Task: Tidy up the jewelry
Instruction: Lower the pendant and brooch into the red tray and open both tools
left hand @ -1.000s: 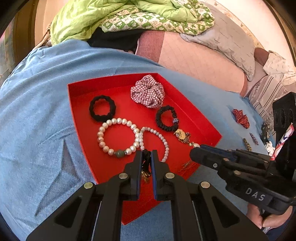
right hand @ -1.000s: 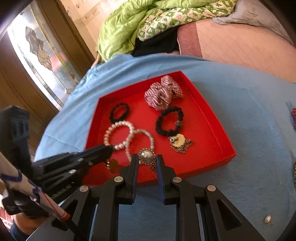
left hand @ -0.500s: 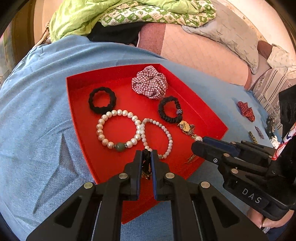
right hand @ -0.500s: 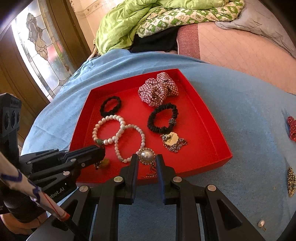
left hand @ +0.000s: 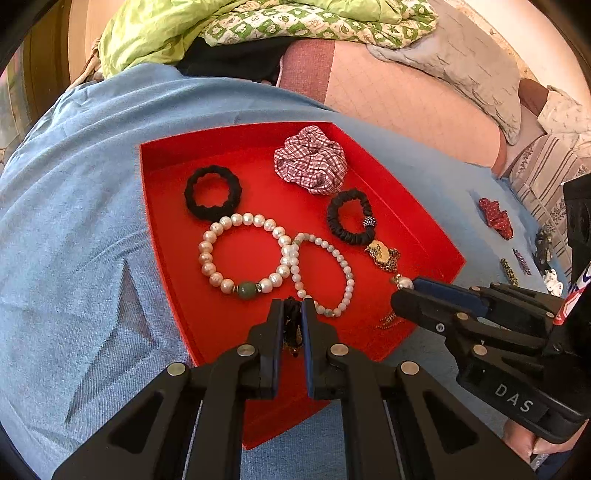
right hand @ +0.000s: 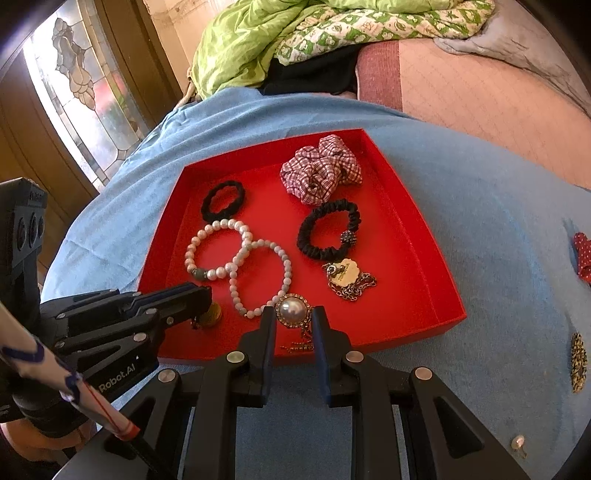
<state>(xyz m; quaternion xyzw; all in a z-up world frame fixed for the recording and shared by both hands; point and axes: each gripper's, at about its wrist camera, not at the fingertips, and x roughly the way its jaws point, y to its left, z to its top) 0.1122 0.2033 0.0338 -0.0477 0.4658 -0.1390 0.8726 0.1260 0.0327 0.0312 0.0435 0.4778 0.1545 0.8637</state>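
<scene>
A red tray [left hand: 155,192] [right hand: 436,280] lies on a blue cloth. In it are two pearl bracelets [left hand: 240,254] [right hand: 218,251], a black hair tie [left hand: 212,192], a black scrunchie [left hand: 349,221], a checked scrunchie [left hand: 312,164] and a gold chain with a tag [right hand: 347,278]. My left gripper [left hand: 292,314] is shut on a dark earring with a gold disc [right hand: 210,314], over the tray's near part. My right gripper [right hand: 293,317] is shut on a round pearl brooch [right hand: 290,309] [left hand: 402,282] with a dangling chain, over the tray's near edge.
Loose pieces lie on the blue cloth right of the tray: a red bow [left hand: 496,218], small clips [left hand: 511,267], a leopard clip [right hand: 578,362], a small earring [right hand: 517,441]. Green bedding [left hand: 258,22] and a pink mattress [left hand: 406,103] lie behind. A stained-glass door [right hand: 81,81] stands at left.
Both grippers have pulled back and risen a little over the tray's near part, each still holding its piece. The tray's contents have not moved.
</scene>
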